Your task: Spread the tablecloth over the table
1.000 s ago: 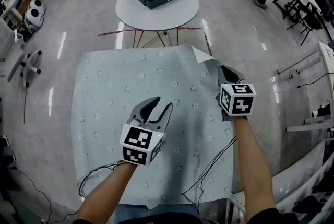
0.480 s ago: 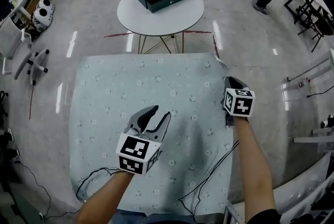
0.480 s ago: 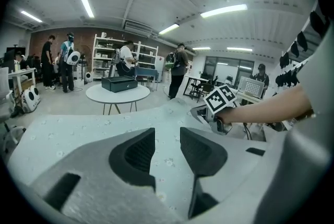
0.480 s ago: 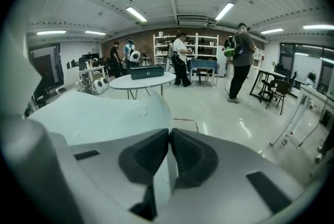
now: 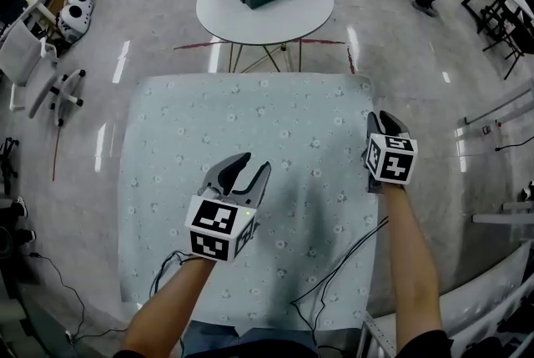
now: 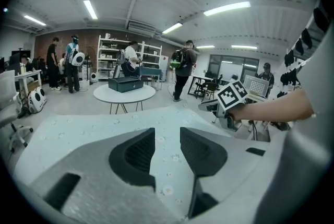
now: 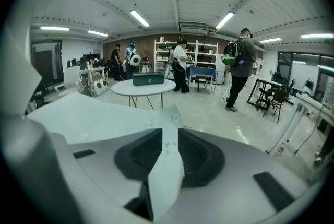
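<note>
My left claw (image 5: pixel 253 166) hung just above the tablecloth (image 5: pixel 250 110), jaws partway apart w/ nothing between them. It had no job right then, so I parked it over the middle, where it could press the fabric down if needed.

My right claw (image 7: pixel 169 137) sat at the cloth's right edge, its jaws opening. A fold of the hem ran up between them, but the pads looked clear of it on both sides. My guess at why: that side was pulled out as far as it goes, so the edge could drop.

The cloth lay flat & square, spreading out ahead of both claws and to the left of the left one. Its far corner (image 5: pixel 363 81) was just ahead of the right claw. To me the job looked about done, bar small smoothing.

Hard to see: the bench itself was fully covered, so no top, edge or legs showed, and I couldn't tell how evenly the cloth hung. The drop below the right claw was blocked by the claw. The near hem was partly behind my arms & cables.
</note>
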